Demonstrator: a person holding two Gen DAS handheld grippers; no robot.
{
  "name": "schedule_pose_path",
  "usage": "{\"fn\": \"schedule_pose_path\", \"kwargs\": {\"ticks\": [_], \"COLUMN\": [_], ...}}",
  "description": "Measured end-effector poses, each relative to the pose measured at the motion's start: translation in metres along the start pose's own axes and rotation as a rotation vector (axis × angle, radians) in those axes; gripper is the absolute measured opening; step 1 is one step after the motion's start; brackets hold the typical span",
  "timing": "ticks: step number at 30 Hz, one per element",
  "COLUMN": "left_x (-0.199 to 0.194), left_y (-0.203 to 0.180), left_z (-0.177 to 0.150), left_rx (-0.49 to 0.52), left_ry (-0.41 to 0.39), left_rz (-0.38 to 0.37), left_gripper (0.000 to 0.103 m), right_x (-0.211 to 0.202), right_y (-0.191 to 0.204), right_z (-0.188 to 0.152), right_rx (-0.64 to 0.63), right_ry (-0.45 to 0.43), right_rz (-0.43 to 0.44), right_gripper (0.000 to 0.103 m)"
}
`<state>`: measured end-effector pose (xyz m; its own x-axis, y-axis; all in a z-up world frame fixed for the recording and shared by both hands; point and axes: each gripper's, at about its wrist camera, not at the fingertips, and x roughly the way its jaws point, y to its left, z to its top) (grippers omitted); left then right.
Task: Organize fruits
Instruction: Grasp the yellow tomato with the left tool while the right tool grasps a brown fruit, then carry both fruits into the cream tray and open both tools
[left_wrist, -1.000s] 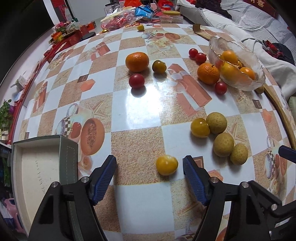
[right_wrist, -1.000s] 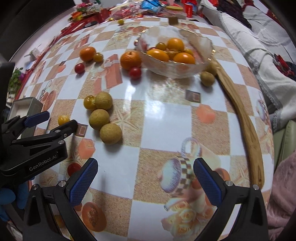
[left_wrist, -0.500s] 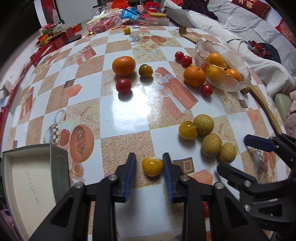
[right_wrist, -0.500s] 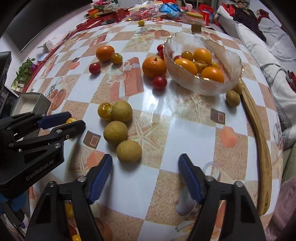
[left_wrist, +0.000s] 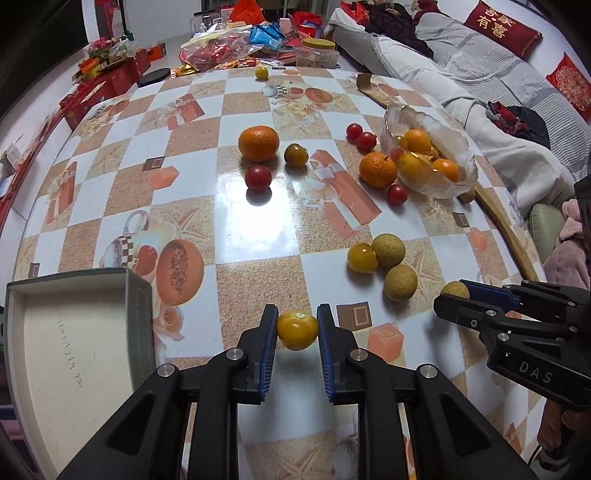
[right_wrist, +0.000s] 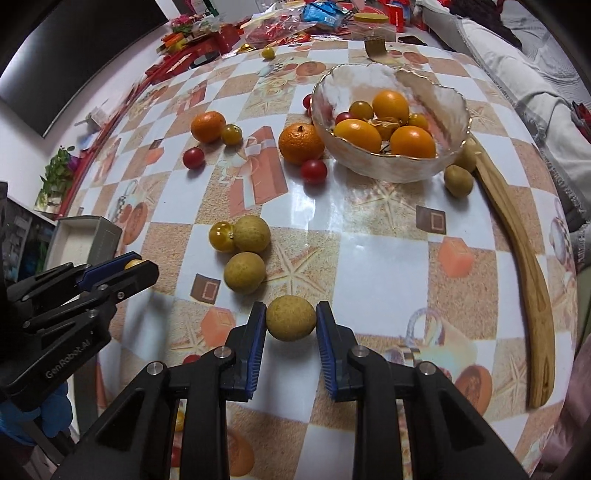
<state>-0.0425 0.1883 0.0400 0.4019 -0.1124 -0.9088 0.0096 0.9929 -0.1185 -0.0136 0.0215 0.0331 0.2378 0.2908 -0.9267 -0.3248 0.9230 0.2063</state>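
Both closed in: left gripper (left_wrist: 297, 325) pinches smooth yellow tomato (left_wrist: 297, 329), right gripper (right_wrist: 290, 319) rough longan (right_wrist: 290, 318)

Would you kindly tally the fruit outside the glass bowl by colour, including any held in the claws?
Orange tangerines: 2
Red tomatoes: 4
Yellow tomatoes: 4, one in the left claw
Tan round fruits: 5, one in the right claw
Total: 15
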Motion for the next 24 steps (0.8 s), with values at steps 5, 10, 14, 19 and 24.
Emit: {"fn": "schedule_pose_path", "kwargs": {"ticks": [5,10,14,19,24], "left_x": [-0.022,-0.045,-0.060,-0.071,-0.073], "left_y": [0.010,0.029,0.056,0.101,0.149], "left_z": [-0.005,-0.013,-0.021,-0.039,-0.063], "left_rx": [-0.027,-0.044,-0.076,-0.137,-0.211], "left_ry": [-0.026,-0.048,-0.057,-0.049,-0.018], "left_rz": [-0.003,0.019,0.054,0.123,0.192], "left_gripper": [0.023,0.023,0.023,0.023,0.023], "right_x": [-0.013,-0.020,-0.019,-0.013,0.001], "right_y": [0.011,0.036,0.064,0.109,0.161], "right_z": [-0.001,0.002,0.007,0.015,0.024], "right_rx": [-0.007,-0.036,-0.071,-0.122,-0.184], "right_ry": [-0.004,-0.007,-0.007,0.001,0.019], "right_rz": [0.020,0.050,0.081,0.125,0.170], "right_gripper": [0.029,0.030,0.030,0.030,0.030]}}
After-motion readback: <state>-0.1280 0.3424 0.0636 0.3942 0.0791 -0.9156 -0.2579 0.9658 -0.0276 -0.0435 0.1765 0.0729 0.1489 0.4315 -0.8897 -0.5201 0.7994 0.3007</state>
